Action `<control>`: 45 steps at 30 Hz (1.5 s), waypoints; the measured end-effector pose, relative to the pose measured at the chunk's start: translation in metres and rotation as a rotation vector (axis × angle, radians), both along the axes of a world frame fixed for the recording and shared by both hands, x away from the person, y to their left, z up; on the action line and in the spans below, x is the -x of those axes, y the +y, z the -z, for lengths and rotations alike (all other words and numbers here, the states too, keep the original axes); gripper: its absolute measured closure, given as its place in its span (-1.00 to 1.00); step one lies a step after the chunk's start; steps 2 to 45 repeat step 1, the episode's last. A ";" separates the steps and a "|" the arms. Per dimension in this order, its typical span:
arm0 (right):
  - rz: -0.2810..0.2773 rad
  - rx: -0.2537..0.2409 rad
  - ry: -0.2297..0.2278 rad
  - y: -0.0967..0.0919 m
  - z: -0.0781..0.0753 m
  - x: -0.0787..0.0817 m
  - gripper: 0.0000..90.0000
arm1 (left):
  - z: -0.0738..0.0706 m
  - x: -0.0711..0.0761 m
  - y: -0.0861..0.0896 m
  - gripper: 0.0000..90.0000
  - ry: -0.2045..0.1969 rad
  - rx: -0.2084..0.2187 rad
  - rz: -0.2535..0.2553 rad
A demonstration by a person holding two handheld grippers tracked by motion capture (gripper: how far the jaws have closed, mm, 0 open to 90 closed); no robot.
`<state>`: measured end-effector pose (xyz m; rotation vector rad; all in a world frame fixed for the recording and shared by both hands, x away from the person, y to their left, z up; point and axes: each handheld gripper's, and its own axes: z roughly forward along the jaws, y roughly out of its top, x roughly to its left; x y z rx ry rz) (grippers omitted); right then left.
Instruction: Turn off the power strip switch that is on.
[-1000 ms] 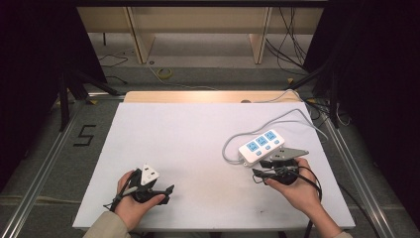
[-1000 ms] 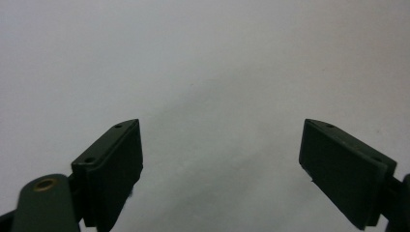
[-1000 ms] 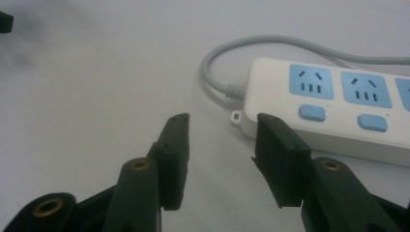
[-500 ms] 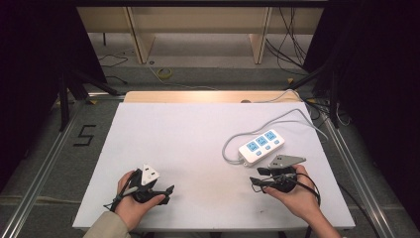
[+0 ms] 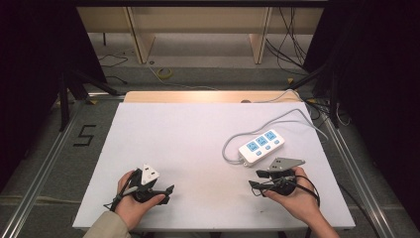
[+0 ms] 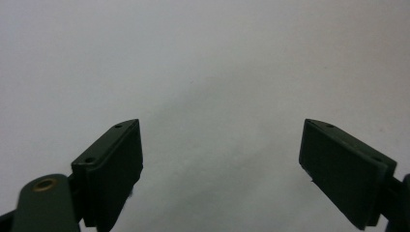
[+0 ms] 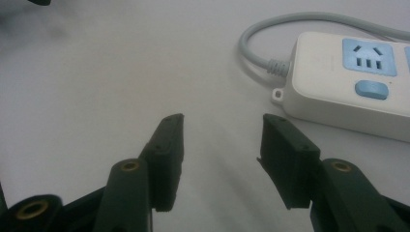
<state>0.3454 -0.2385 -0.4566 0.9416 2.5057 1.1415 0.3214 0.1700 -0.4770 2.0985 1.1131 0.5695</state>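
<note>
A white power strip (image 5: pixel 261 145) with blue sockets lies on the right half of the white table (image 5: pixel 188 139). Its grey cable (image 5: pixel 277 119) loops round behind it and off the far right edge. My right gripper (image 5: pixel 254 179) sits just in front of the strip, apart from it, pointing left. In the right gripper view its jaws (image 7: pixel 222 118) have just been opening and stand open over bare table, with the power strip (image 7: pixel 338 82) ahead to the right. My left gripper (image 5: pixel 170 194) rests at the near left, open (image 6: pixel 222 123), with nothing between its fingers.
A wooden strip (image 5: pixel 208 96) runs along the table's far edge. Metal rails (image 5: pixel 44 163) flank the table on the floor, beside a taped "5" (image 5: pixel 84 135). Cables and shelf legs (image 5: pixel 141 39) lie beyond the table.
My right gripper has drawn back a little from the power strip toward the near edge. The left hand has stayed where it was.
</note>
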 end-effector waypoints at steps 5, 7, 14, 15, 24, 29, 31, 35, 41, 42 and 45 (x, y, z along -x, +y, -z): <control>0.000 -0.001 -0.001 0.000 0.000 0.000 0.13 | 0.000 0.000 0.000 -0.66 0.002 -0.001 0.000; 0.000 -0.001 -0.001 0.000 0.000 0.000 0.13 | 0.000 0.000 0.000 -0.66 0.002 -0.001 0.000; 0.000 -0.001 -0.001 0.000 0.000 0.000 0.13 | 0.000 0.000 0.000 -0.66 0.002 -0.001 0.000; 0.000 -0.001 -0.001 0.000 0.000 0.000 0.13 | 0.000 0.000 0.000 -0.66 0.002 -0.001 0.000; 0.000 -0.001 -0.001 0.000 0.000 0.000 0.13 | 0.000 0.000 0.000 -0.66 0.002 -0.001 0.000; 0.000 -0.001 -0.001 0.000 0.000 0.000 0.13 | 0.000 0.000 0.000 -0.66 0.002 -0.001 0.000; 0.000 -0.001 -0.001 0.000 0.000 0.000 0.13 | 0.000 0.000 0.000 -0.66 0.002 -0.001 0.000; 0.000 -0.001 -0.001 0.000 0.000 0.000 0.13 | 0.000 0.000 0.000 -0.66 0.002 -0.001 0.000; 0.000 -0.001 -0.001 0.000 0.000 0.000 0.13 | 0.000 0.000 0.000 -0.66 0.002 -0.001 0.000; 0.000 -0.001 -0.001 0.000 0.000 0.000 0.13 | 0.000 0.000 0.000 -0.66 0.002 -0.001 0.000; 0.000 -0.001 -0.001 0.000 0.000 0.000 0.13 | 0.000 0.000 0.000 -0.66 0.002 -0.001 0.000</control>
